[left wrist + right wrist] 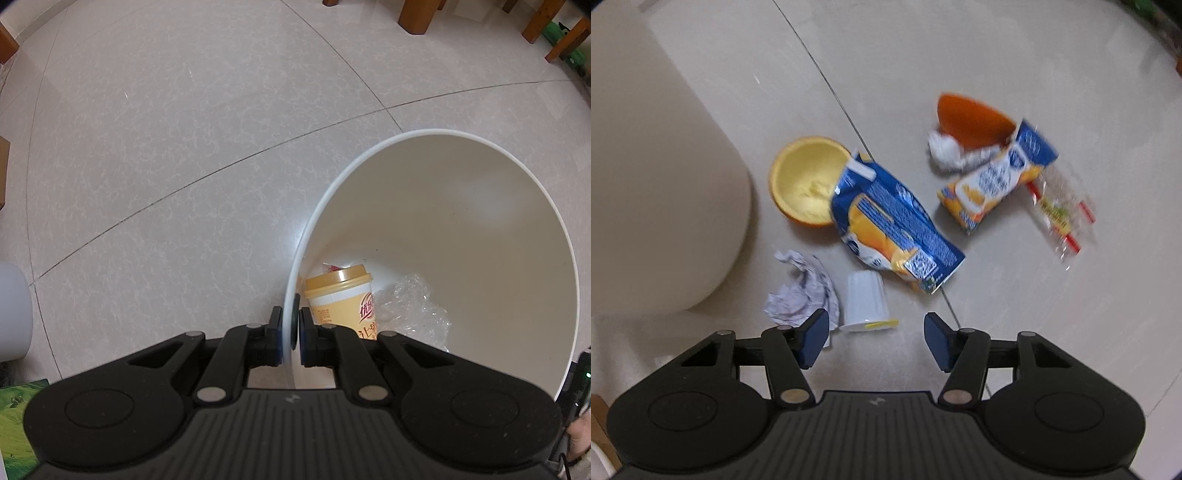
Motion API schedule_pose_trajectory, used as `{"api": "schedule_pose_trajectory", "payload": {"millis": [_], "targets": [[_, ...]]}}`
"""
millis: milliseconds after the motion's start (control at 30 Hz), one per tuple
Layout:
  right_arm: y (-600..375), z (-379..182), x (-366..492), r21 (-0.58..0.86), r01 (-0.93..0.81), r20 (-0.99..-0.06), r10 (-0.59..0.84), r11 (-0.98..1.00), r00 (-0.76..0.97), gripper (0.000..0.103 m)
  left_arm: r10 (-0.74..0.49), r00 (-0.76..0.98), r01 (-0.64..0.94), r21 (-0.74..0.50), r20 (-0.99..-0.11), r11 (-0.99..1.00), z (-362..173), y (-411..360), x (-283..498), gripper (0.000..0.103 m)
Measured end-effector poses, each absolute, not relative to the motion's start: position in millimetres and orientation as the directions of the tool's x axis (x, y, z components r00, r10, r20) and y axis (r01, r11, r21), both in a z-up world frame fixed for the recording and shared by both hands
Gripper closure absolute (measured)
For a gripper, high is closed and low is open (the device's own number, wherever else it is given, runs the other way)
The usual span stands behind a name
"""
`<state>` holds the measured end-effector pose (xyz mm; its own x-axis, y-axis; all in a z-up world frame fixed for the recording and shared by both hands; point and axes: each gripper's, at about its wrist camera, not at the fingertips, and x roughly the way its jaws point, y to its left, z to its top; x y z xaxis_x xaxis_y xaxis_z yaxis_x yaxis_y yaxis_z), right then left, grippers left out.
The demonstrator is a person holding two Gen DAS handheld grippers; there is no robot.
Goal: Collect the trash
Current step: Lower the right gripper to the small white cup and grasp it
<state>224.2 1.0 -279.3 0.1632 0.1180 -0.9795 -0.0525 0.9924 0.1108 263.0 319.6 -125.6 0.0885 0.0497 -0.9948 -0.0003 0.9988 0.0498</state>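
Right below my right gripper [875,338] lies the small white plastic cup [865,302], tipped on its side on the floor with its yellow foil lid hanging at the mouth; the jaws stand partly open on either side of it, holding nothing. Just to its left is a crumpled grey-white paper wad [801,291], and beyond it a flattened blue-and-orange juice carton [894,229] lies over the edge of a hollowed orange peel half [805,181]. Farther off are a second blue-and-orange carton [993,181], another orange peel half [971,118], a white crumpled tissue [945,151] and a clear plastic wrapper [1060,210]. My left gripper [289,325] is clamped shut on the rim of the white plastic bin [498,229], which already holds a yellow-lidded paper drink cup [341,299] and some clear crinkled plastic film [410,306]. I judge the step in hand to be picking up the white cup; next I need to settle the jaws around its body, squeeze gently so it doesn't crush or squirt out, then carry it to the bin. The pale tiled floor [166,147] runs off to wooden furniture legs [417,16] at the far edge.
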Motion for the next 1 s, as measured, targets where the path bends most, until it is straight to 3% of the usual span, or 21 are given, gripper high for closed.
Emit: {"api": "schedule_pose_trajectory", "payload": {"millis": [533,1000], "targets": [[20,-332,228,0.097,-0.071,-0.987,0.105,0.993,0.123,0.041,0.051,0.088,0.004,0.051,-0.995,0.999,-126,319,263,0.097],[46,-340,234,0.128,-0.106,-0.983,0.14,0.986,0.116,0.055,0.049,0.088,0.004,0.05,-0.995,0.999,-126,319,263,0.097]]}}
